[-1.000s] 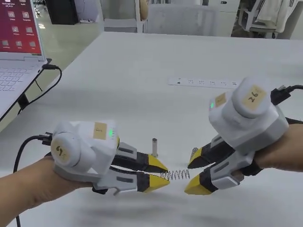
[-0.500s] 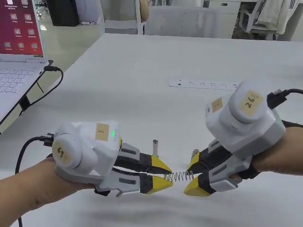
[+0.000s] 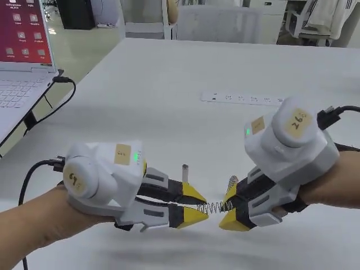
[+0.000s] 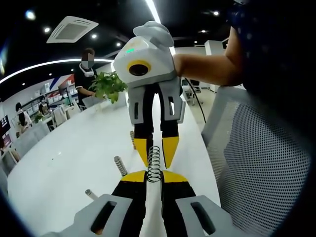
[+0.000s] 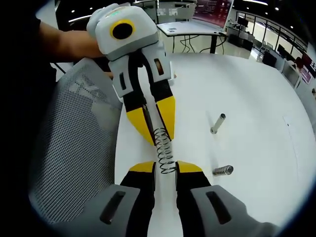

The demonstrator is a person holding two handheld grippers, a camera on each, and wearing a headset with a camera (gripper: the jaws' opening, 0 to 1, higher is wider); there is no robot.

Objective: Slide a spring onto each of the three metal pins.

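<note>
A coil spring (image 3: 214,207) spans level between the two grippers just above the white table. My left gripper (image 3: 197,207) is shut on its left end, where a thin grey rod (image 5: 147,117) runs back between the fingers. My right gripper (image 3: 229,209) has its jaws closed against the spring's other end (image 5: 167,165). Behind the tips a bare metal pin (image 3: 184,173) stands upright, and a pin wearing a spring (image 3: 232,183) stands to its right. The left gripper view has the spring (image 4: 154,162) between my tips and two spring-covered pins (image 4: 120,165) (image 4: 132,139).
An open laptop (image 3: 22,62) sits at the far left, its cable (image 3: 53,101) trailing over the table edge. A white power strip (image 3: 242,98) lies across the middle of the table. A mesh chair (image 5: 79,148) is close to the near edge.
My right gripper has moved left to the spring's free end and its jaws have come in around it. The left gripper stays in place with the spring.
</note>
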